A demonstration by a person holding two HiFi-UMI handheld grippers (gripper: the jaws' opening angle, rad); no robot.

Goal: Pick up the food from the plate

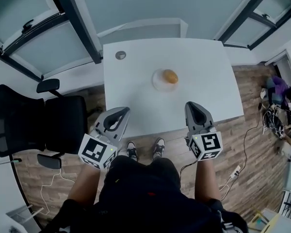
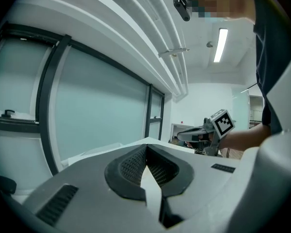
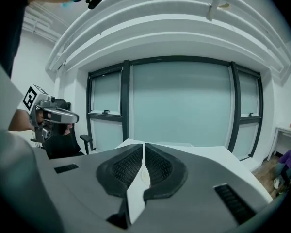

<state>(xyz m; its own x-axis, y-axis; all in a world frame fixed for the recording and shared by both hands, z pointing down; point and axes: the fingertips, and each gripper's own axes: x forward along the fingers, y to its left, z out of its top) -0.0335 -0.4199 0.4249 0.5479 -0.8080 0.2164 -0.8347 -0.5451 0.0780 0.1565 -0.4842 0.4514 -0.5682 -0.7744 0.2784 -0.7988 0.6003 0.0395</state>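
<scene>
A golden-brown bun point(image 1: 170, 75) lies on a small clear plate point(image 1: 159, 83) near the middle of the white table point(image 1: 136, 96). My left gripper point(image 1: 122, 111) hovers at the table's near edge on the left, jaws shut and empty. At the near edge on the right, my right gripper point(image 1: 191, 106) is likewise shut with nothing in it. Both sit well short of the plate. In the left gripper view the shut tips point(image 2: 146, 147) point over the table, and the right gripper point(image 2: 184, 136) shows beyond. The right gripper view shows its shut tips point(image 3: 143, 145) and the left gripper point(image 3: 70, 116) off to the left.
A black office chair point(image 1: 34, 123) stands left of the table. A round grey cable cap point(image 1: 120, 55) sits at the table's far left. Glass partitions with dark frames point(image 1: 77, 28) stand behind. Cables and a power strip point(image 1: 235, 171) lie on the wood floor at right.
</scene>
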